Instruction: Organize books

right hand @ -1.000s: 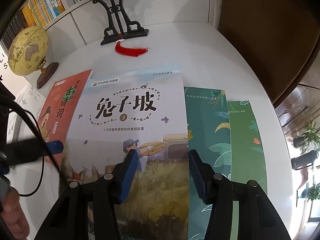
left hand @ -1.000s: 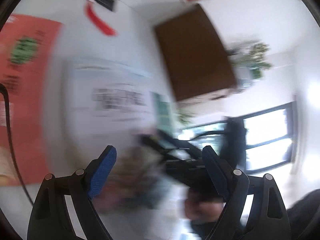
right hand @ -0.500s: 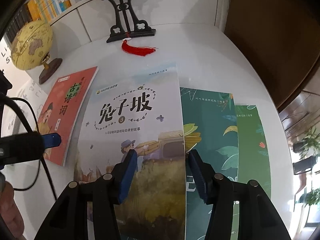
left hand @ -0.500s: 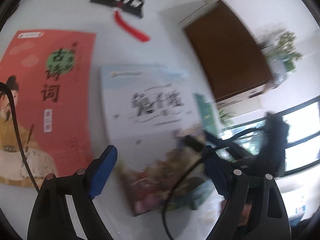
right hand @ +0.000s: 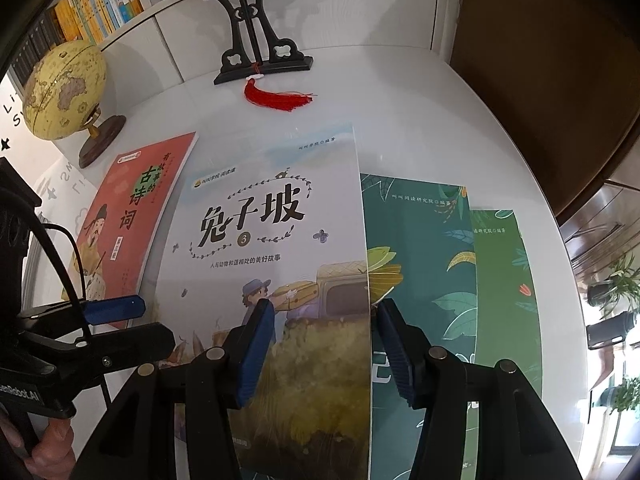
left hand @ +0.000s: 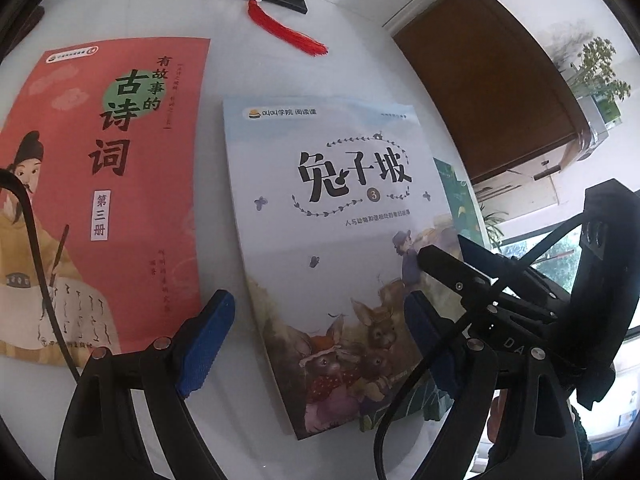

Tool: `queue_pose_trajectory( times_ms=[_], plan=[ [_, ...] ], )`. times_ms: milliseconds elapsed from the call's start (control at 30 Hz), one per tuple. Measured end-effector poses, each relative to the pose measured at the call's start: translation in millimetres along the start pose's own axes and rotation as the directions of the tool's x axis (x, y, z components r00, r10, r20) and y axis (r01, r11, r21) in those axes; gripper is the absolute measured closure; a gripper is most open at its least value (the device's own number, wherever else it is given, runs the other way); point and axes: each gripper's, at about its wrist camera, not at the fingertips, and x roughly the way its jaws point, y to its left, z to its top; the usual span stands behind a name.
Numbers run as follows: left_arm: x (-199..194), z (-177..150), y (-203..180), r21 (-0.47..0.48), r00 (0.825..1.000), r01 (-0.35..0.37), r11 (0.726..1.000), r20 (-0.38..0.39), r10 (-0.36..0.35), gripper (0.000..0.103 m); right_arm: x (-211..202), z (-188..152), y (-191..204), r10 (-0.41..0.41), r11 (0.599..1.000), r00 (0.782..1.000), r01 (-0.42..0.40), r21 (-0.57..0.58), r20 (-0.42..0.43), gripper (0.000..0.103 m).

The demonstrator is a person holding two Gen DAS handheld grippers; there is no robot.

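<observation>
Blue-padded right tongs (right hand: 320, 344) half open over the pale rabbit book (right hand: 276, 240), straddling its right edge, gripping nothing. Left tongs (left hand: 316, 344) wide, empty, above the book's left edge. Probably gathering stage; next, stacking onto green books (right hand: 420, 248) near the tabletop's (right hand: 400, 100) right edge. Beyond: red book (left hand: 120, 160), globe (right hand: 64, 92), tasselled stand (right hand: 260, 64).

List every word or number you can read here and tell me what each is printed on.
"有故事的古诗词", "第三册": red poetry book.
"兔子坡", "3", "叫叫学院 阅读课": pale blue rabbit book.
"叫叫阅读研究院": dark green book.
"enRobot.AI", cut off at the frame edge: left claw's handle.
"DA", partly hidden: right claw's body.
Shelf book spines, the small print on the red book and the light green book's line: too small or cut off.
</observation>
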Motion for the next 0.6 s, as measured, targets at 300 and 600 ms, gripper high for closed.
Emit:
queue_pose_trajectory(
  times_ms=[300,600],
  plan=[
    [4,-10,-8,-0.023,0.996,0.085,0.996,-0.025,-0.086,0.010,0,0,1,0.002,1.000,1.000,-0.002,-0.001,0.000,0.052],
    [-2,1,15,-0.168,0.882,0.465,0.869,-0.004,-0.472,0.011,-2,-5,1,0.011,1.000,1.000,-0.012,-0.017,-0.018,0.052]
  ],
)
